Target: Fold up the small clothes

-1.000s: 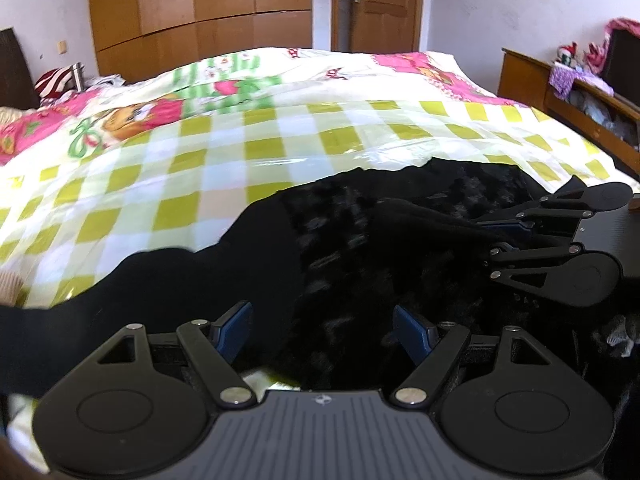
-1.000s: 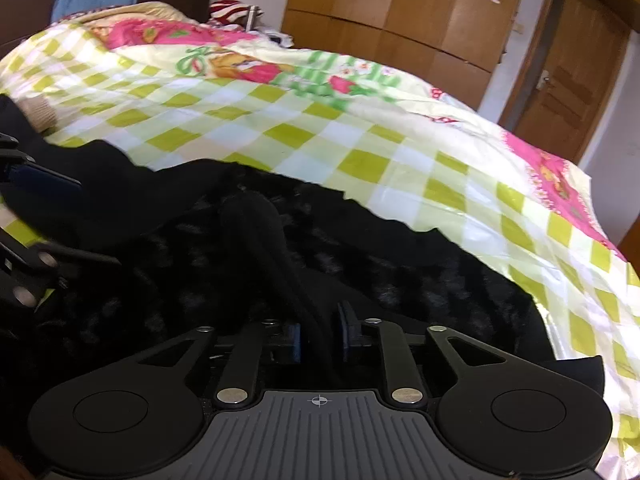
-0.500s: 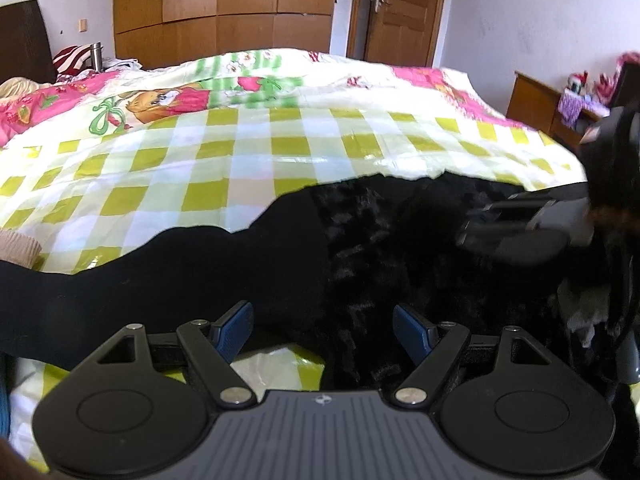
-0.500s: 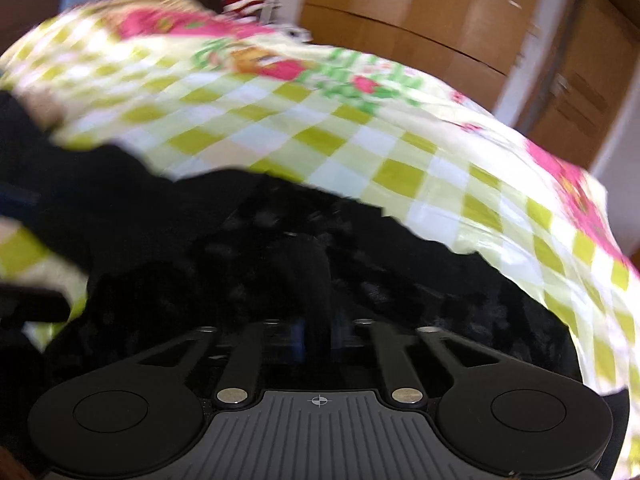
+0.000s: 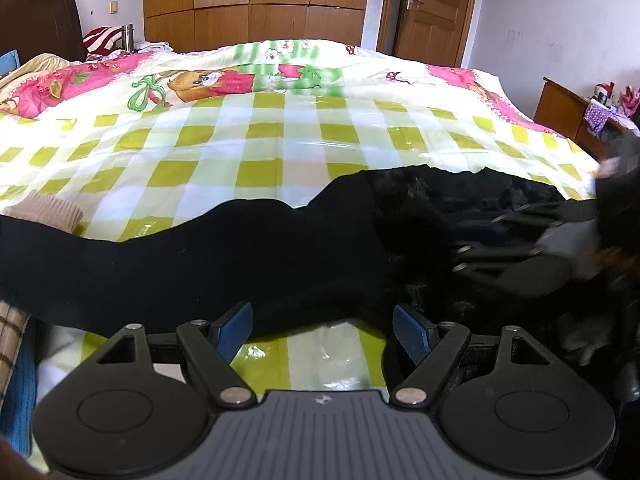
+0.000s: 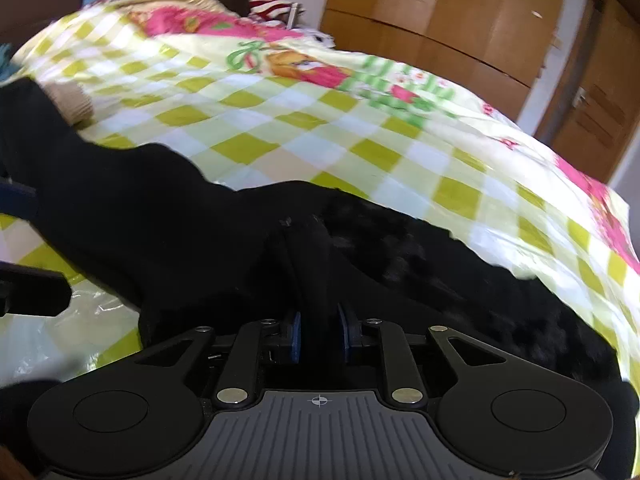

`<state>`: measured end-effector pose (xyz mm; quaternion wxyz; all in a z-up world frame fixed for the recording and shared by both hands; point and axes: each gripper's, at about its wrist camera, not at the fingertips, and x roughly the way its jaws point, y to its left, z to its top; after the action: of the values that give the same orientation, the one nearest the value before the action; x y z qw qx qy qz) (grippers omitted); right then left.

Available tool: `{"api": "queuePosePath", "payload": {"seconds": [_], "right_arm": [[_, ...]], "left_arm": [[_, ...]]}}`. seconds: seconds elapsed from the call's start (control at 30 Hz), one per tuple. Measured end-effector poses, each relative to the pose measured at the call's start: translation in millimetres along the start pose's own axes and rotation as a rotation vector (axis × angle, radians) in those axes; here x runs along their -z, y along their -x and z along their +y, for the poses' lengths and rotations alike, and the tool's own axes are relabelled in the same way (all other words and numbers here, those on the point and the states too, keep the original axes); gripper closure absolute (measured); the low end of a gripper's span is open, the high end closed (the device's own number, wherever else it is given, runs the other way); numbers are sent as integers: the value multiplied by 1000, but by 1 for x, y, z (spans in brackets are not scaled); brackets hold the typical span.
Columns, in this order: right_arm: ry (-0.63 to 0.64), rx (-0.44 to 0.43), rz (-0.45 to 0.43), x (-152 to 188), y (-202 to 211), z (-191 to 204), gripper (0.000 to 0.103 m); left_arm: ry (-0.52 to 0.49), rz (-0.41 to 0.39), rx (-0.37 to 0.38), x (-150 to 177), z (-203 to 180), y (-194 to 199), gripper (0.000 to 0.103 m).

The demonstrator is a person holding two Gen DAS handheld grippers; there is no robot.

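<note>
Your right gripper [image 6: 319, 332] was opening, black garment [image 6: 180, 220] fold between its pads; your left gripper [image 5: 324, 324] stood wide, empty.

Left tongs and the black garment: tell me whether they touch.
Apart. In the left wrist view the left tongs stand wide open, checked sheet between the pads, short of the black garment.

black garment [image 5: 248, 248]: matt cloth, part fuzzy | checked sheet [image 5: 280, 152]: glossy plastic | wardrobe [image 5: 256, 0]: wood
</note>
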<state>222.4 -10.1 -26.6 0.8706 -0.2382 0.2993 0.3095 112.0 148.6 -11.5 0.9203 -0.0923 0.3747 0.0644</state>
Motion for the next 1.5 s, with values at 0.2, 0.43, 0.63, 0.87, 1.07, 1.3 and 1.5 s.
{"api": "queuePosePath", "payload": {"seconds": [0.2, 0.43, 0.63, 0.87, 1.07, 1.3, 1.5], "right_arm": [[-127, 94, -47, 23, 51, -44, 68], [-254, 359, 40, 86, 80, -115, 68], [-171, 372, 65, 110, 73, -130, 59], [-116, 350, 56, 125, 88, -129, 59], [-170, 342, 65, 129, 77, -138, 61], [-347, 367, 36, 123, 55, -158, 84], [-378, 460, 60, 132, 86, -159, 87]], "left_arm": [[-43, -58, 50, -15, -18, 0, 14], [-201, -102, 92, -49, -72, -35, 9], [-277, -36, 73, -55, -98, -81, 10], [-327, -9, 42, -54, -107, -97, 10], [-358, -14, 31, -54, -114, -96, 10], [-385, -21, 18, -59, -121, -99, 10], [-414, 53, 7, -46, -128, -121, 9]]}}
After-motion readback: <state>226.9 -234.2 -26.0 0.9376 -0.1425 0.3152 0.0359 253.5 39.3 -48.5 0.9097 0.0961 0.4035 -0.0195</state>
